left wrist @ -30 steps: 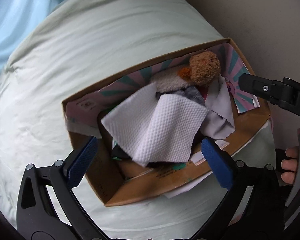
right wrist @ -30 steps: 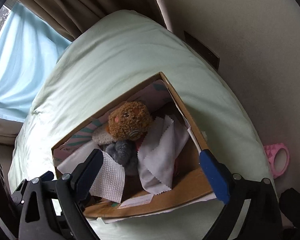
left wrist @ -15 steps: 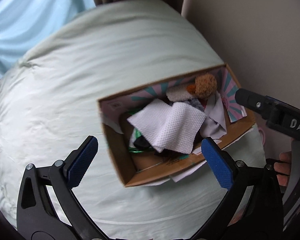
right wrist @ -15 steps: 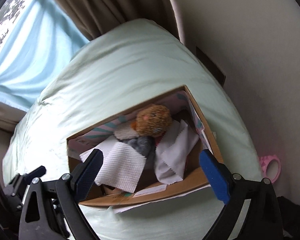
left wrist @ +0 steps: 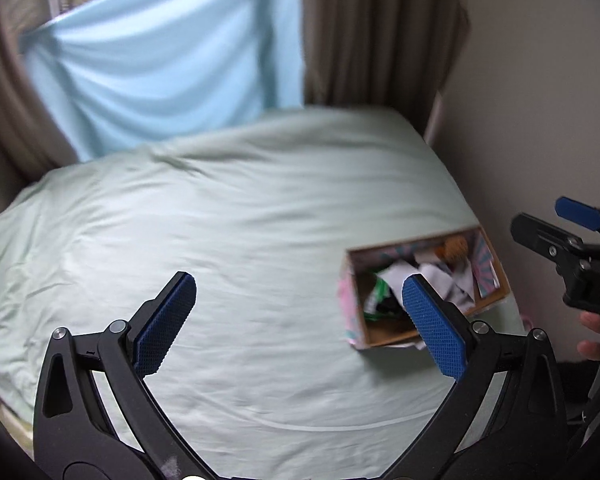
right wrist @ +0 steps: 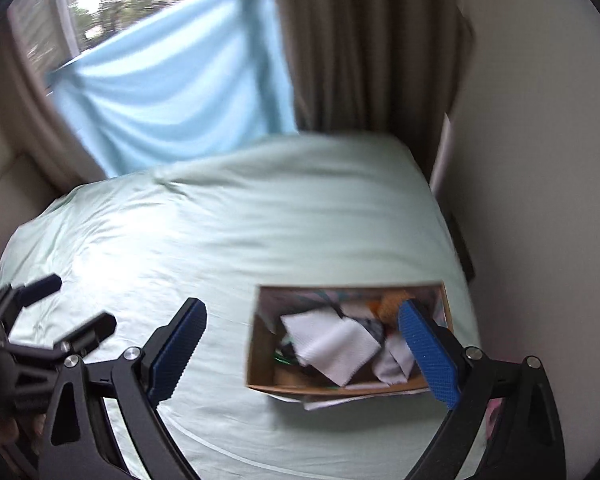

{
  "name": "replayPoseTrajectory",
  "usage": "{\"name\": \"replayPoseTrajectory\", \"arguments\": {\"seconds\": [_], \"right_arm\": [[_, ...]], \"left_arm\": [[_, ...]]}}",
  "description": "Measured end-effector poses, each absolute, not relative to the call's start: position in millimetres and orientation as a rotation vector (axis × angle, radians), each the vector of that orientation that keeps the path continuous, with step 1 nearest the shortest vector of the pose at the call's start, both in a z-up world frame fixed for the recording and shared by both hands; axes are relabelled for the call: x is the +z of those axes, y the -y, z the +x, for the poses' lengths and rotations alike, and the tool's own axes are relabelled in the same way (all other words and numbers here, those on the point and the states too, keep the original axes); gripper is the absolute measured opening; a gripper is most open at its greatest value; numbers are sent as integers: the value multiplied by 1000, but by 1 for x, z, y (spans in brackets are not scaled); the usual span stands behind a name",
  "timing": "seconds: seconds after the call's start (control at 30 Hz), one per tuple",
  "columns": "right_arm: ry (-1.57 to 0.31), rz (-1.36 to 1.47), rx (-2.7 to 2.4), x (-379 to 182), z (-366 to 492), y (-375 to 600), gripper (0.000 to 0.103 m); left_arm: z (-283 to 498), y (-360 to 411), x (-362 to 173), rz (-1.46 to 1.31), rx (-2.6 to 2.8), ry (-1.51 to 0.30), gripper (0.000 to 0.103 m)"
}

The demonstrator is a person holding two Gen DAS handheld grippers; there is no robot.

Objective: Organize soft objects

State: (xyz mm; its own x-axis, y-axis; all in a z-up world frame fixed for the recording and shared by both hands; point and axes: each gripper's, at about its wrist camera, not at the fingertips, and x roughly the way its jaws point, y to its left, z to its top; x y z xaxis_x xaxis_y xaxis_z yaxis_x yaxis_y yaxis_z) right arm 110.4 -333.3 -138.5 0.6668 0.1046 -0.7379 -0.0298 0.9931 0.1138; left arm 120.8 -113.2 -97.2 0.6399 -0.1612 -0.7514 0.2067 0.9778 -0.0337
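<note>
Cardboard box (right wrist: 260, 364), one, holds two white cloths (right wrist: 332, 344); both grippers' fingers (left wrist: 432, 320) spread, empty.

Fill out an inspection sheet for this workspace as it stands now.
Surface: pale green bed sheet, wrinkled, bare apart from one box.
Job's things: open cardboard box near the wall side, holding a white textured paper towel, white cloths and a brown plush toy.
Clutter: pink object on the floor beside the bed, barely visible.
Grippers: left claw open, empty; right claw open, empty; both above the bed.
Cables: nothing seen.
Surroundings: light blue cloth over the window, brown curtain, beige wall.
</note>
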Motion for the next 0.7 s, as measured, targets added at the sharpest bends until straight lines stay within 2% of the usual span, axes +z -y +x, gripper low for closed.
{"name": "replayPoseTrajectory", "arguments": {"seconds": [0.33,0.7], "right_arm": [[-676,65,108,-71,62,254,96],[-587,51,65,-54,26,229,96]], "left_arm": [[61,-2,-32,-50,-81,-664,103],[23,-24,-15,-82,-69,-557,103]]}}
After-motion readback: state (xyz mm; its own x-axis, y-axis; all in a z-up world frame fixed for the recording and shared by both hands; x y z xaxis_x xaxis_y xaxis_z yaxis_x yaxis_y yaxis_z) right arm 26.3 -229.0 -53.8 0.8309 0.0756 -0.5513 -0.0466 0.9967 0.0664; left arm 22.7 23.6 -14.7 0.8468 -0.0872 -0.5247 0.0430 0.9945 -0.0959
